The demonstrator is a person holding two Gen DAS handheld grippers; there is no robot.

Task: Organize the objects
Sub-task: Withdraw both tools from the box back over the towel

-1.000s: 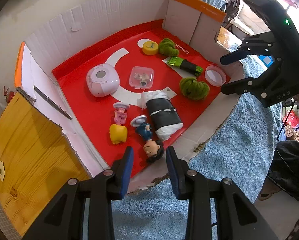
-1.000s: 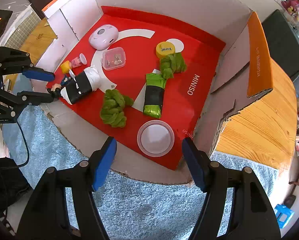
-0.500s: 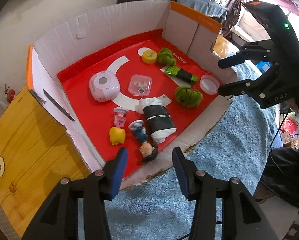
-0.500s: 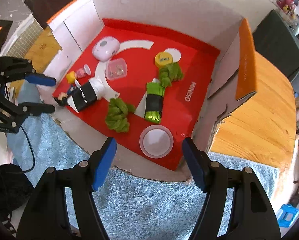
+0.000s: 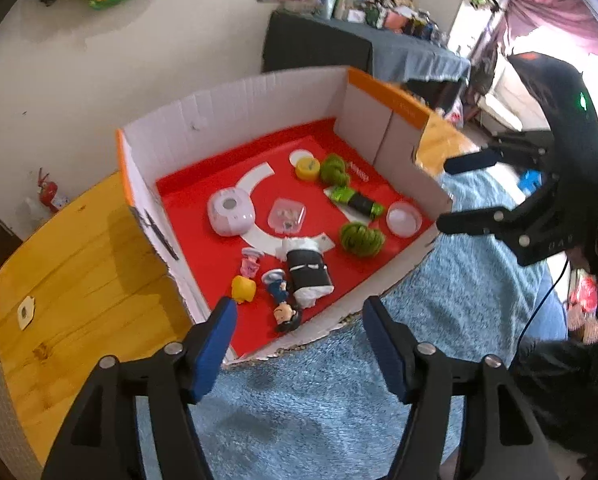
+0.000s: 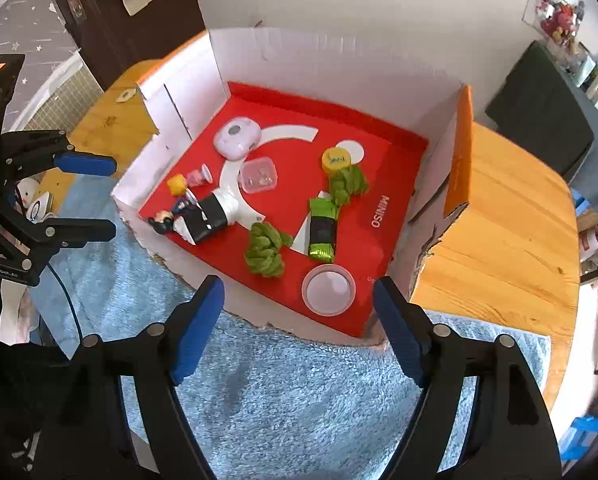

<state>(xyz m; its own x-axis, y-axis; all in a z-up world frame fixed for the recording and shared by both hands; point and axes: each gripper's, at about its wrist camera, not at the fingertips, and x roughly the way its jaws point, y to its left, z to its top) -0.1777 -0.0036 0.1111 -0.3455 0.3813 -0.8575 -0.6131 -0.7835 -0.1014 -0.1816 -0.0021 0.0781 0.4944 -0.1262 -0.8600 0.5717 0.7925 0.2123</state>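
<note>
A cut-open cardboard box with a red floor (image 5: 203, 240) (image 6: 379, 168) holds small items: a dark-haired figurine (image 5: 285, 314) (image 6: 163, 218), a black-and-white roll (image 5: 309, 270) (image 6: 207, 216), a yellow toy (image 5: 244, 289), a pink toy (image 5: 251, 260), a lilac round device (image 5: 230, 214) (image 6: 237, 138), a clear case (image 5: 287, 216), green plush pieces (image 5: 361, 238) (image 6: 265, 254), a green packet (image 6: 322, 224), a white lid (image 6: 329, 290) and a yellow cap (image 6: 335, 159). My left gripper (image 5: 299, 336) is open and empty, above the box's front edge. My right gripper (image 6: 299, 320) is open and empty near the lid.
The box stands on a wooden table (image 5: 79, 264) (image 6: 507, 240) partly covered by a blue fluffy cloth (image 5: 307, 408) (image 6: 299, 392). The box walls (image 5: 235, 108) rise at the back and sides. A dark cluttered table (image 5: 363, 52) stands behind.
Both grippers have pulled back and up from the box. The left gripper has opened wide, away from the figurine. The items have not moved.
</note>
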